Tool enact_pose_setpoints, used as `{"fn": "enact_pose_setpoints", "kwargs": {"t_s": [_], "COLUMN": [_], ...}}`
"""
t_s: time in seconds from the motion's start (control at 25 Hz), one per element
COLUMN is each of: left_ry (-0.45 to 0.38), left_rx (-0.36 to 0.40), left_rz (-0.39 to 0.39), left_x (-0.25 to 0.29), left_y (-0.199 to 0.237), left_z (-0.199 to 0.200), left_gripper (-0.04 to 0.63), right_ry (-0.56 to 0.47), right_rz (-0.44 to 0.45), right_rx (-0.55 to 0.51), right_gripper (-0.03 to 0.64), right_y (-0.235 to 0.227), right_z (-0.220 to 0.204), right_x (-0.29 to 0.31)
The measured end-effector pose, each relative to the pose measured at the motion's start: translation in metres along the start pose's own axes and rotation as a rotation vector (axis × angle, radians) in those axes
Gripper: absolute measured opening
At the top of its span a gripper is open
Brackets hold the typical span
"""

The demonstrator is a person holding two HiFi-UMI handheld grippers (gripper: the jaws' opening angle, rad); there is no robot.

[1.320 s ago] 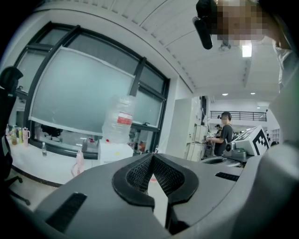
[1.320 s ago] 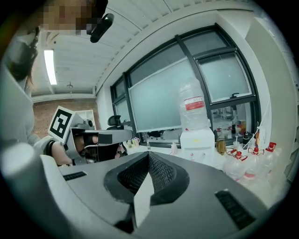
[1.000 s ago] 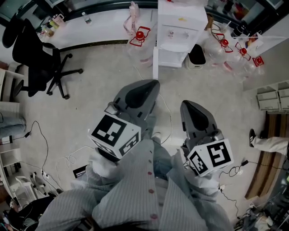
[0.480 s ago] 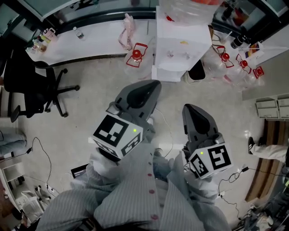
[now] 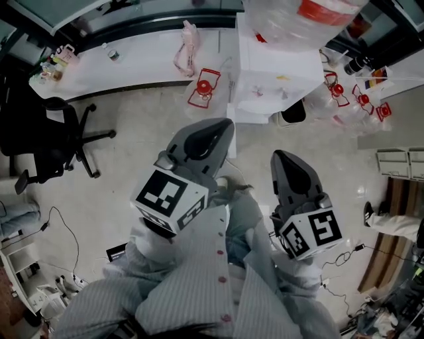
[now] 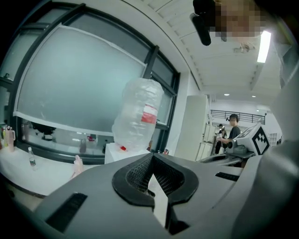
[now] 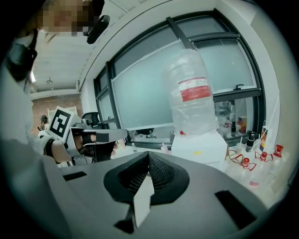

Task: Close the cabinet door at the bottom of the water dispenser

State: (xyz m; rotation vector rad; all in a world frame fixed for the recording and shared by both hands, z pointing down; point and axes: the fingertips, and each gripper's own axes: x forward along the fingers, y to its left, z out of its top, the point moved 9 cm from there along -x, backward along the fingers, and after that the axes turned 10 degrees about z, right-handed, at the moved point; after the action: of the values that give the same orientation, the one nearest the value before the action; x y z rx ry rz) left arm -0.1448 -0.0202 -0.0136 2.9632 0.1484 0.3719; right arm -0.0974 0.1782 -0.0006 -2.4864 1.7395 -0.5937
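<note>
The step in hand looks like the approach: neither gripper touches anything yet. In the head view the water dispenser stands at about 1 o'clock, against the long desk, with an upturned bottle on top. Its bottom cabinet door hangs open at the dispenser's lower 9 o'clock corner, a narrow white panel seen edge-on and jutting toward the person.

The left gripper points at 12 o'clock, its tip near the door's free edge but apart from it. The right gripper sits at 3 o'clock of the left, farther back from the dispenser. Each gripper's own view shows its jaws pressed together with nothing between them.

The next move probably calls for no grasp. A closed gripper, likely the left, can go to the door's outer face near the free edge and push it round toward 3 o'clock until it lies flush with the front.
</note>
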Motion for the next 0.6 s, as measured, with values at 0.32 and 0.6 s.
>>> {"fn": "enact_pose_setpoints", "kwargs": {"t_s": [0.32,0.6], "left_ry": [0.007,-0.042], "left_rx": [-0.03,-0.067], "left_rz": [0.062,0.198], "left_x": [0.031,0.07], "left_y": [0.017,0.024], "left_z": [-0.001,0.017], "left_gripper": [0.011,0.011], "right_ry": [0.039,0.094], "right_rz": [0.055,0.207], "right_rx": [0.0,-0.062], "right_gripper": [0.012,0.012], "right_y": [-0.036,-0.078], "right_z": [0.007,0.028], "right_x": [0.031,0.063]}}
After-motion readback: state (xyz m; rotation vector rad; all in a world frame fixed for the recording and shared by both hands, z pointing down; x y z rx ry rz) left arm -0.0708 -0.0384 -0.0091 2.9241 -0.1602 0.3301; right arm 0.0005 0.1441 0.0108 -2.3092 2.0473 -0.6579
